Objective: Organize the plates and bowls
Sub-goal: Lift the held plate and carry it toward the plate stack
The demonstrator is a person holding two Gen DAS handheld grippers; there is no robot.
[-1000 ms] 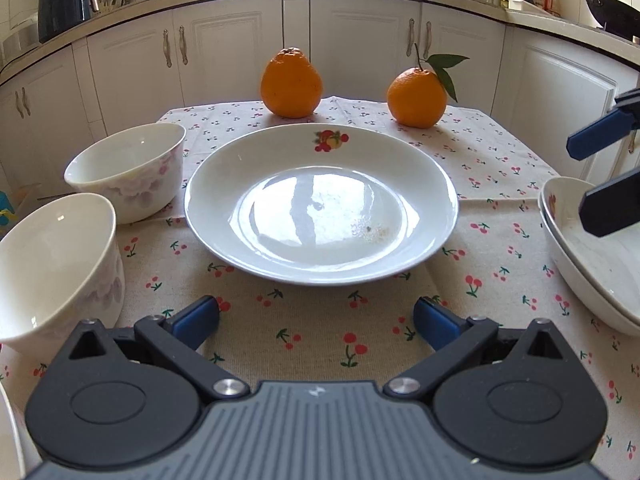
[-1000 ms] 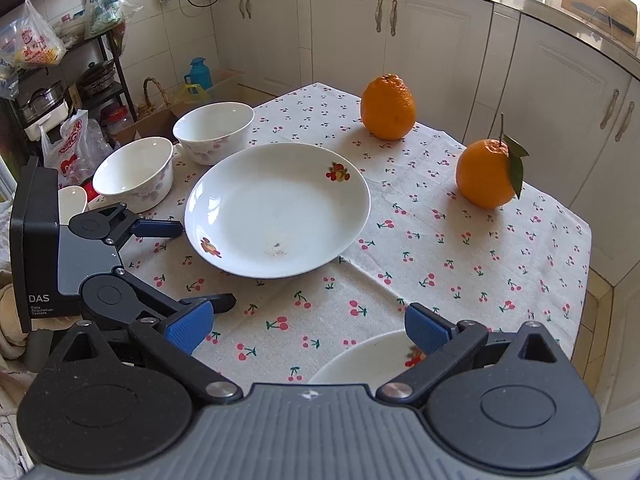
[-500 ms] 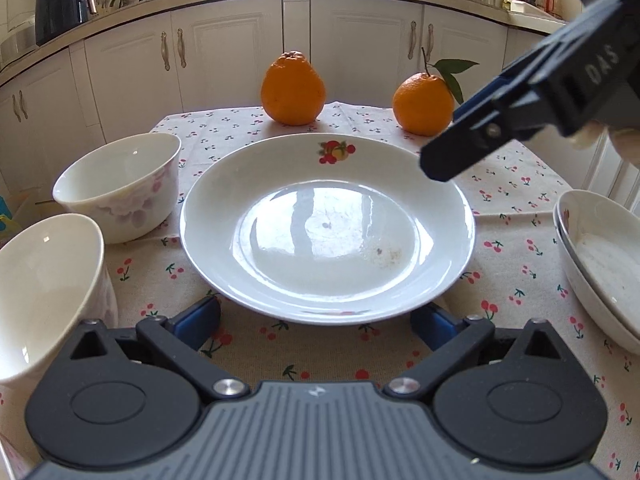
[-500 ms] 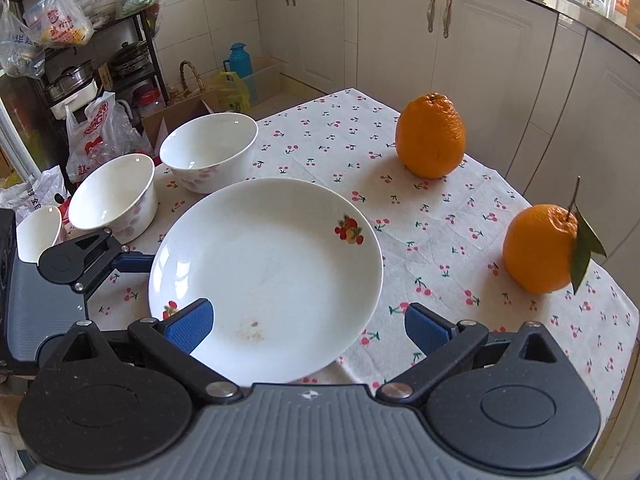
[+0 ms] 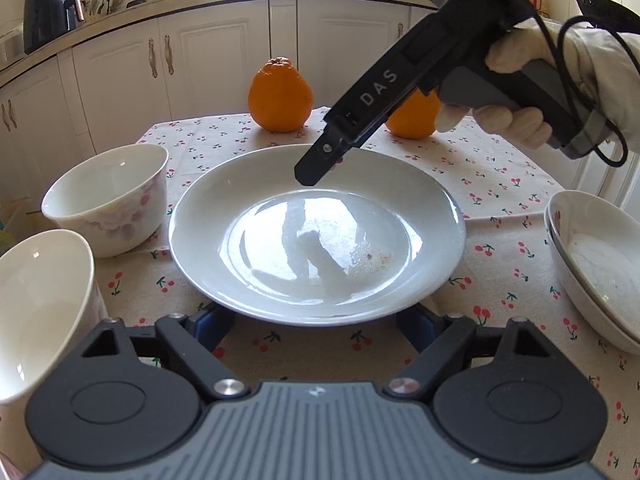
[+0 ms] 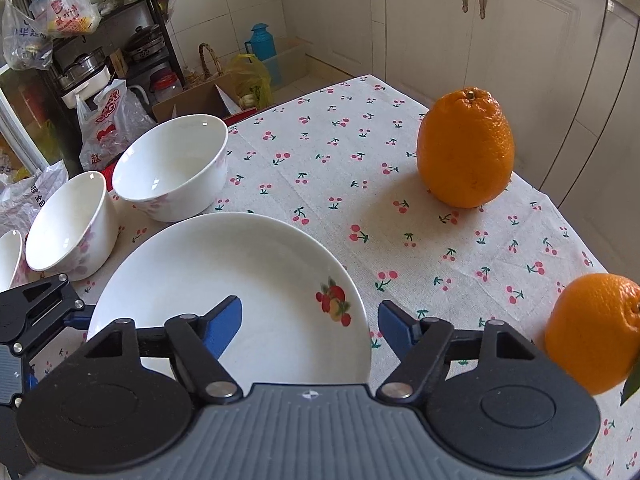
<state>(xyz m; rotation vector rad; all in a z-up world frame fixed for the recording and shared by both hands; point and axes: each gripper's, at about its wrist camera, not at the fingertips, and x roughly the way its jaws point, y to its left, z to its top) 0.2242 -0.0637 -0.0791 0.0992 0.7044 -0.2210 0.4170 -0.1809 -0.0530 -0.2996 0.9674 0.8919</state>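
Both grippers: black linkage arms, silver pivot screws, blue pads (image 6: 224, 328), ribbed grey housing with round black caps. Right gripper (image 5: 312, 172) body black with white "DAS" lettering, grey handle, black cable looping off. Hand (image 5: 532, 80) wears a white glove.

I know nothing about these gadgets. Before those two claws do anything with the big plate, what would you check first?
1. Right gripper straddles the large plate's rim: ok. One finger is over the plate and one outside. The jaws have just been closing and are not yet pressing.
2. Left gripper's hold on the near rim: cannot tell. Its jaws have just been closing, but the rim hides the fingertips.
3. Plate empty: ok, only small specks.
4. Oranges clear of the plate: ok.
5. Stacked plates to the right free to receive it: ok, the top one holds nothing.
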